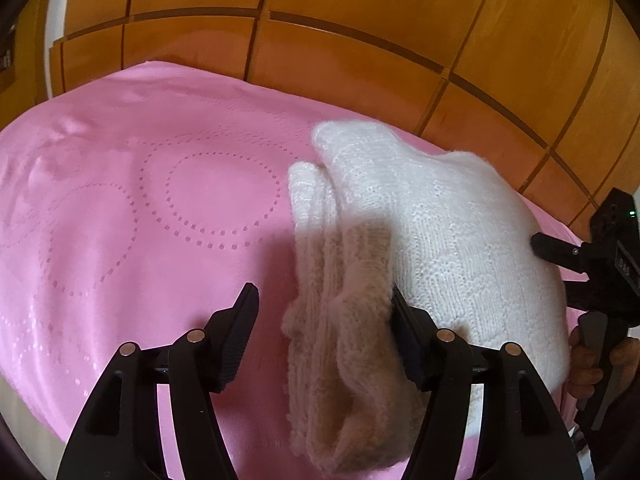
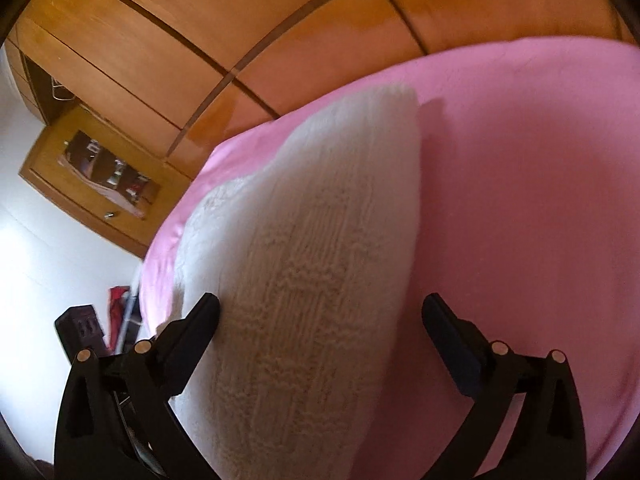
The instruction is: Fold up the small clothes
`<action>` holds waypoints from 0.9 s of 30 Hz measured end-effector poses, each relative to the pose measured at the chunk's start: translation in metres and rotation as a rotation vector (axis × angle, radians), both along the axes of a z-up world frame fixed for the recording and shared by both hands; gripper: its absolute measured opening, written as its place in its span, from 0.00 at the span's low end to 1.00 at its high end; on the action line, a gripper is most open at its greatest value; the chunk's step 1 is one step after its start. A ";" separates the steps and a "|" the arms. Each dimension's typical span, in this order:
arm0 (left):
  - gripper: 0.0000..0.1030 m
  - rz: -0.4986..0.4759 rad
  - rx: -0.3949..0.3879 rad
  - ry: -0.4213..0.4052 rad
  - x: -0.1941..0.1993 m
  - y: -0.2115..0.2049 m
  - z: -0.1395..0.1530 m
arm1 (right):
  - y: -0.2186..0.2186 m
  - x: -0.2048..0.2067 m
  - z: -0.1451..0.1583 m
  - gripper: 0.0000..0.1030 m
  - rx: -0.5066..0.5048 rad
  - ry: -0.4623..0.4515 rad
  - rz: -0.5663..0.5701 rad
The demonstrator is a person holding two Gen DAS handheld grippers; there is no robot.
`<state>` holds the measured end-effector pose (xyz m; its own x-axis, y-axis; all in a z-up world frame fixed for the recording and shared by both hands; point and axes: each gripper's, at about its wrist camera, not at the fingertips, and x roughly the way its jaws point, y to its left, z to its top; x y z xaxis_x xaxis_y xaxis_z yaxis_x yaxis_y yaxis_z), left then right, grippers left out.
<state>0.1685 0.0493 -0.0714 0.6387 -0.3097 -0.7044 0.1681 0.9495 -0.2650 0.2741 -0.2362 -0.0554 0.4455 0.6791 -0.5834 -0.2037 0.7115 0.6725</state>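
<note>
White knit is lying folded on pink sheet. Left gripper and right gripper are both gaping wide, straddling it, probably just touching.

- Pink bedspread covers the whole bed, with dotted circle patterns stamped into it and a few wrinkles on its left part in the left wrist view.
- Wooden wardrobe runs right behind the bed, orange-brown panels split by dark seams, pretty glossy.
- Small wooden shelf unit sits off to the left in the right wrist view, with little items inside too blurry to make out.
- White wall beside it, blown out by light.
- Something red down by the bed's edge, can't tell what.
</note>
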 end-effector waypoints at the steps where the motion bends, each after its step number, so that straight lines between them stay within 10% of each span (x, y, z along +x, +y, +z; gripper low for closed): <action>1: 0.62 -0.009 -0.013 0.000 0.000 0.002 -0.001 | 0.001 0.001 -0.002 0.98 0.016 0.007 0.010; 15: 0.53 -0.131 -0.388 0.109 0.021 0.040 -0.034 | 0.038 0.006 -0.007 0.96 0.033 -0.008 0.133; 27: 0.34 -0.145 -0.526 0.138 0.012 0.045 -0.042 | 0.054 -0.006 0.012 0.56 -0.023 -0.054 0.147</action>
